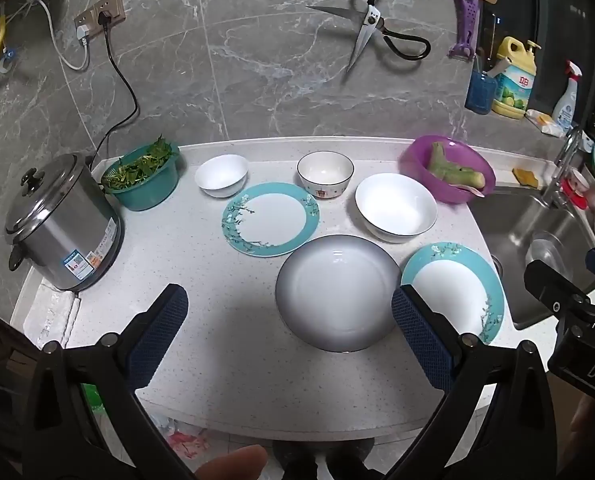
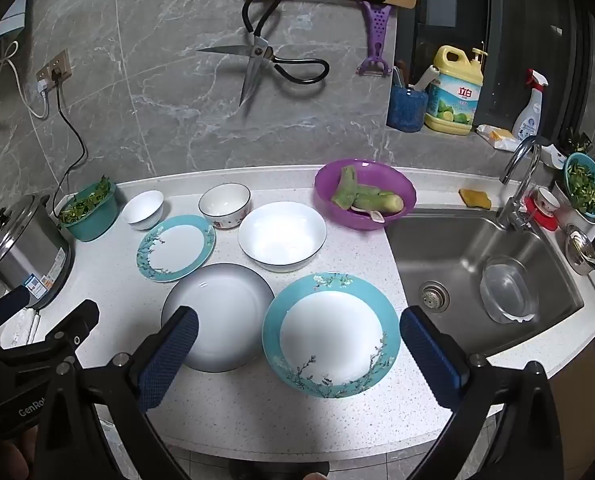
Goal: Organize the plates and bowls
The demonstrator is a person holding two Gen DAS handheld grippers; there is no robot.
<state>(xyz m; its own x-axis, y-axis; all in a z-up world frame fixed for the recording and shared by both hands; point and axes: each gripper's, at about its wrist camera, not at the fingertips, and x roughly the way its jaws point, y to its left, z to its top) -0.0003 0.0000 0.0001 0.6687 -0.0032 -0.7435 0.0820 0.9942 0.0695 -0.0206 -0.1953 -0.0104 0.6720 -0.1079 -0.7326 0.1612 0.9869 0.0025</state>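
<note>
On the speckled counter [image 1: 217, 360] lie a grey-rimmed plate [image 1: 337, 292] [image 2: 217, 316], two teal floral plates [image 1: 271, 220] [image 1: 453, 288] [image 2: 331, 334] [image 2: 175, 248], a large white bowl [image 1: 395, 206] [image 2: 282, 235], a small white bowl [image 1: 221, 174] [image 2: 142, 209] and a dark-rimmed patterned bowl [image 1: 325, 174] [image 2: 225, 204]. My left gripper [image 1: 289, 304] hovers open above the counter's front, just left of the grey plate. My right gripper [image 2: 299, 328] is open too, its fingers straddling the near teal plate from above without touching it.
A steel rice cooker [image 1: 63, 224] and a teal basket of greens [image 1: 143, 174] stand at the left. A purple basin [image 2: 363, 194] holding vegetables sits by the sink [image 2: 485, 264]. Scissors [image 2: 257, 64] hang on the wall; detergent bottles [image 2: 453, 92] stand on the ledge.
</note>
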